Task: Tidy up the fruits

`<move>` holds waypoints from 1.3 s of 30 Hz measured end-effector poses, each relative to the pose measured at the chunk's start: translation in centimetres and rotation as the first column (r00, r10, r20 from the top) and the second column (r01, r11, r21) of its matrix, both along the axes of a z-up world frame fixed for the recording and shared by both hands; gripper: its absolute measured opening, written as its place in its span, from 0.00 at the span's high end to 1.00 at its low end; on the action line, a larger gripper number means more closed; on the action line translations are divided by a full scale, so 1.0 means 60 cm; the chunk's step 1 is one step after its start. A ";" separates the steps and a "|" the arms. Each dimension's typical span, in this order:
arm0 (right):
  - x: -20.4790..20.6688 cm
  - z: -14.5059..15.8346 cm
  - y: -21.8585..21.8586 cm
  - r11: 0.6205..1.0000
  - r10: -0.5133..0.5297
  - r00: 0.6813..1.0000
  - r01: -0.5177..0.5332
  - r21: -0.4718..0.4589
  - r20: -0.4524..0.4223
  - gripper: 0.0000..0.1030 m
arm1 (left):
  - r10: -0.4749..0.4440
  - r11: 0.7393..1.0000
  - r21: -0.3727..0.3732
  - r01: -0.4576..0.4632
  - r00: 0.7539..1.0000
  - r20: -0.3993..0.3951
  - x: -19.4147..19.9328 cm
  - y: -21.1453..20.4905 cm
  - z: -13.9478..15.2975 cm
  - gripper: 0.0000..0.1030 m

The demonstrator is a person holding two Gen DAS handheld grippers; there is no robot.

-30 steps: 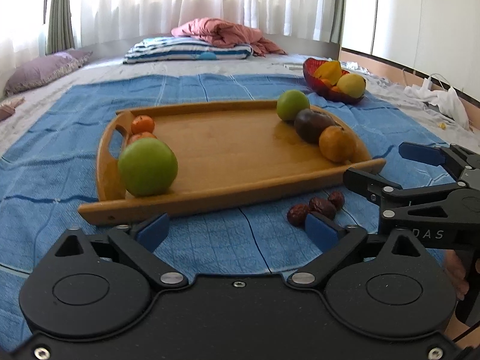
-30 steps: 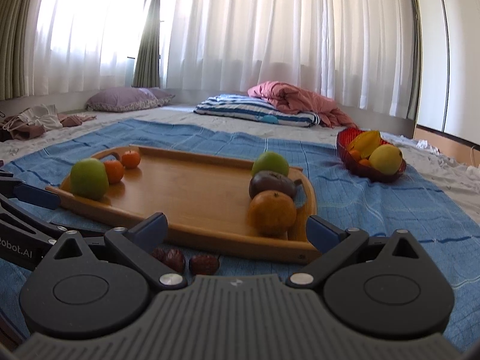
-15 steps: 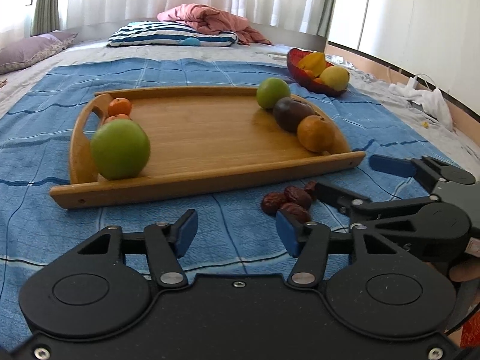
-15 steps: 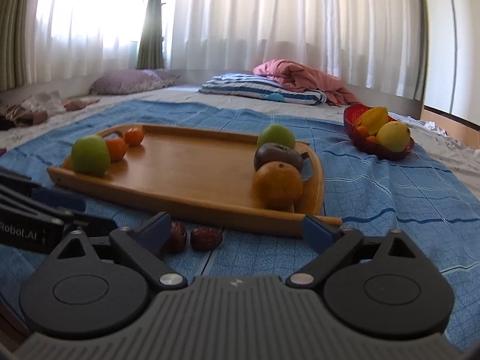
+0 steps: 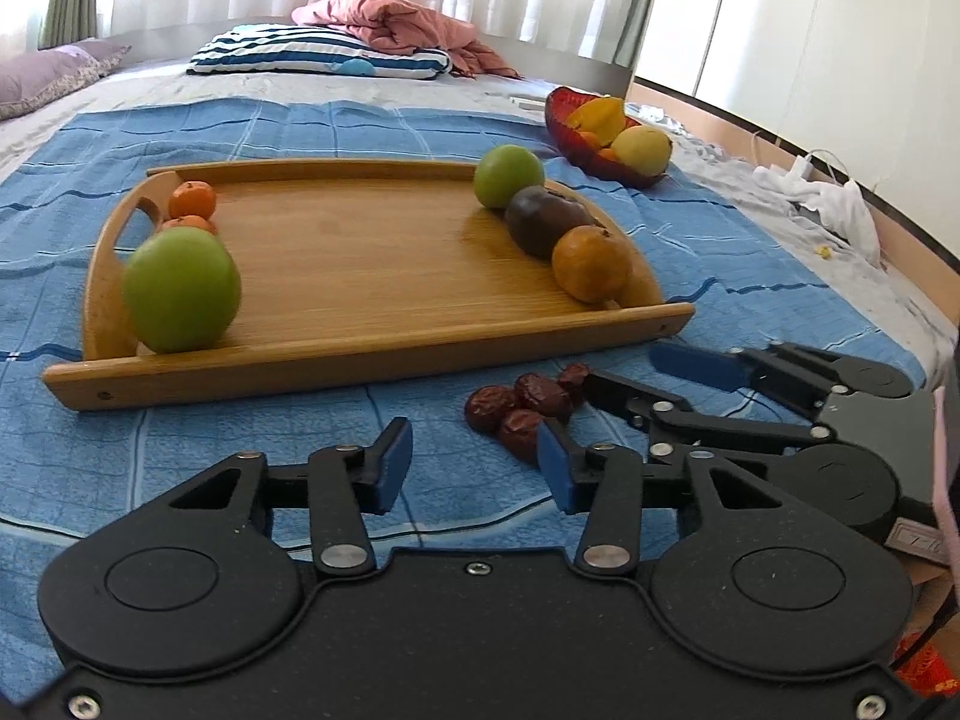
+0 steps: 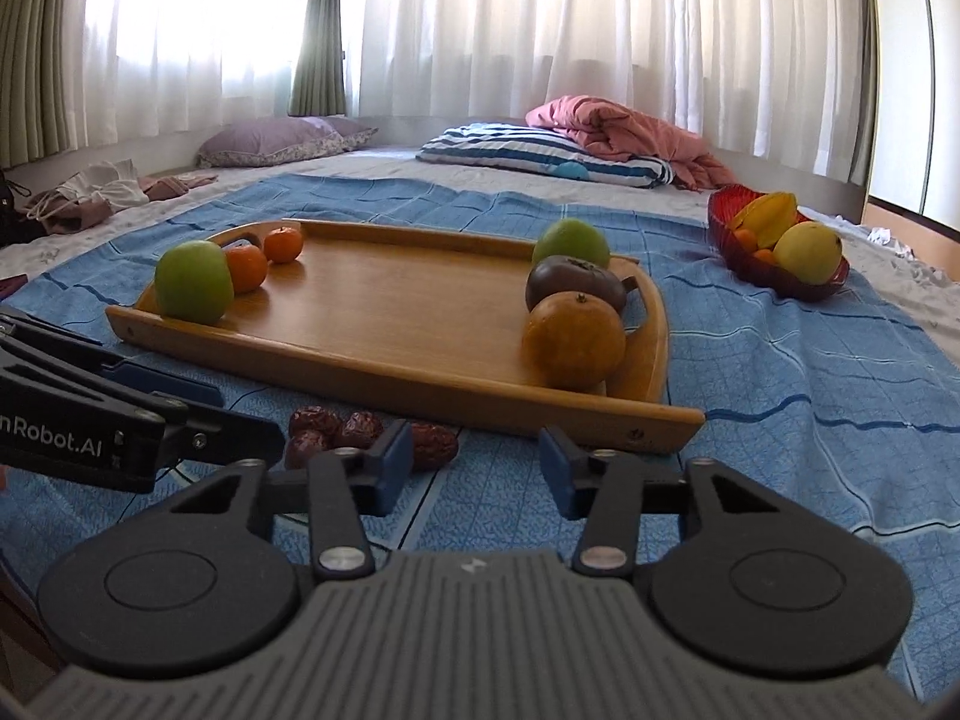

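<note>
Both grippers, left (image 5: 474, 471) & right (image 6: 474, 468), just narrowed, part-spread, pinching nothing; wrinkly red dates (image 5: 522, 405) beside smooth wooden tray (image 5: 372, 354).

Two black hand-held grippers with blue pads are held low and angled slightly downward, side by side. The left gripper (image 5: 474, 468) is seen with its jaws just narrowed, nothing between them. The right gripper (image 6: 475, 465) is likewise narrowed and empty, its jaws just drawn in.
</note>
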State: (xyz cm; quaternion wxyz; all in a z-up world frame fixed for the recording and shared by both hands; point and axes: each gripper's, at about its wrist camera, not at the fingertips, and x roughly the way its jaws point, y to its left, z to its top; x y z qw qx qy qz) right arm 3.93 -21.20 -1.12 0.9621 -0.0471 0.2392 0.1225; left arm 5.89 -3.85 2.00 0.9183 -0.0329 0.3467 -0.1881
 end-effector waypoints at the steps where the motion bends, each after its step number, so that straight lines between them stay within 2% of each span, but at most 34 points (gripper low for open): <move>1: 0.001 -0.001 0.000 1.000 0.004 1.000 -0.004 0.003 -0.003 0.52 | -0.007 1.000 -0.007 0.007 1.000 -0.003 0.001 -0.002 0.000 0.60; 2: 0.001 -0.002 0.001 1.000 0.008 1.000 -0.008 0.005 -0.007 0.53 | -0.016 1.000 -0.020 0.016 1.000 -0.009 0.002 -0.003 0.000 0.62; 4: 0.004 -0.003 0.002 1.000 0.017 1.000 -0.017 0.008 -0.013 0.55 | -0.036 0.998 -0.050 0.034 0.999 -0.029 0.006 -0.005 0.000 0.72; 7: 0.008 -0.007 0.004 1.000 0.025 0.999 -0.025 0.019 -0.025 0.55 | -0.051 0.996 -0.077 0.047 0.998 -0.048 0.011 -0.009 -0.002 0.73; 11: 0.015 -0.011 0.006 0.999 0.034 0.999 -0.033 0.027 -0.039 0.55 | -0.050 0.996 -0.078 0.046 0.997 -0.050 0.017 -0.015 -0.004 0.74; 19: 0.023 -0.015 0.010 0.999 0.038 0.998 -0.037 0.022 -0.047 0.55 | -0.026 0.993 -0.115 0.015 0.995 -0.096 0.033 -0.011 -0.015 0.77; 23: 0.025 -0.015 0.013 0.999 0.041 0.998 -0.040 0.020 -0.043 0.55 | 0.003 1.000 -0.018 -0.003 0.999 -0.037 0.023 -0.013 -0.006 0.77; 30: 0.031 -0.015 0.016 0.998 0.034 0.998 -0.031 0.056 -0.050 0.55 | 0.076 0.993 0.089 -0.078 0.997 0.032 0.008 0.002 -0.006 0.77; 34: 0.032 -0.017 0.022 0.997 0.022 0.999 -0.018 0.075 -0.049 0.55 | 0.128 0.985 0.112 -0.135 0.990 0.062 0.006 0.010 -0.012 0.75; 39: 0.030 -0.020 0.028 0.995 -0.008 0.999 0.012 0.101 -0.043 0.55 | 0.192 0.975 0.103 -0.199 0.979 0.072 0.007 0.016 -0.027 0.73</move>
